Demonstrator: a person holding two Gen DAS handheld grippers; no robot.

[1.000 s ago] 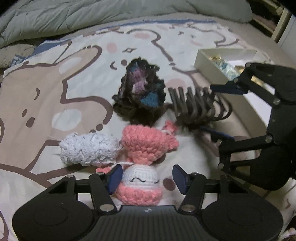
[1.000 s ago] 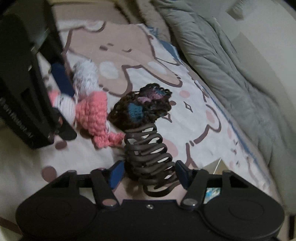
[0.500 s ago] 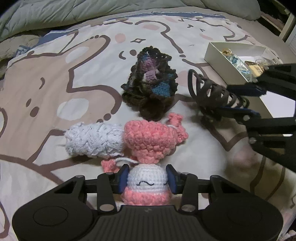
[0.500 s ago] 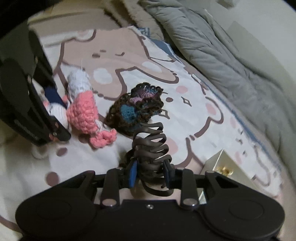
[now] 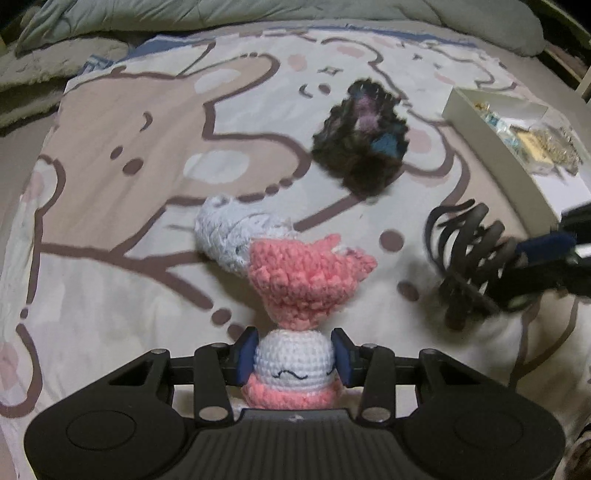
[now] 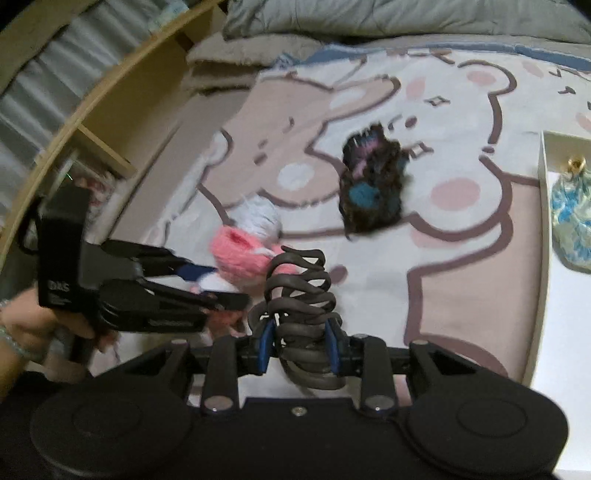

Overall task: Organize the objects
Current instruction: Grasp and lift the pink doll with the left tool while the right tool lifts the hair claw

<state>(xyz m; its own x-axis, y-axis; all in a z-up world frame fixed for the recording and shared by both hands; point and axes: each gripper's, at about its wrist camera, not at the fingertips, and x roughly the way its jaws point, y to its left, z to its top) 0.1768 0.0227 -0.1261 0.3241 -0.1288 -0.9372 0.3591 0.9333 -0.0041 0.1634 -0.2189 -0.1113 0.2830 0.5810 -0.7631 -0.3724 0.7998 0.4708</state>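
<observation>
My left gripper (image 5: 293, 356) is shut on a pink and white crochet doll (image 5: 295, 365) with a pink knitted top (image 5: 303, 273), held above the bed. My right gripper (image 6: 298, 345) is shut on a dark brown hair claw clip (image 6: 301, 295), lifted off the bed; the clip also shows in the left wrist view (image 5: 465, 254). A pale grey-white crochet piece (image 5: 232, 232) and a dark crochet piece with blue and pink patches (image 5: 364, 144) lie on the blanket. The doll and left gripper appear in the right wrist view (image 6: 236, 254).
A white open box (image 5: 491, 122) with small trinkets sits at the right on the cartoon-print blanket (image 5: 110, 184); it also shows in the right wrist view (image 6: 543, 221). A grey duvet (image 5: 258, 11) lies at the back. A wooden shelf frame (image 6: 92, 122) stands left.
Both grippers closed on their objects, the left on the doll and the right on the claw clip, and lifted them off the blanket. The right gripper swung round toward the box.
</observation>
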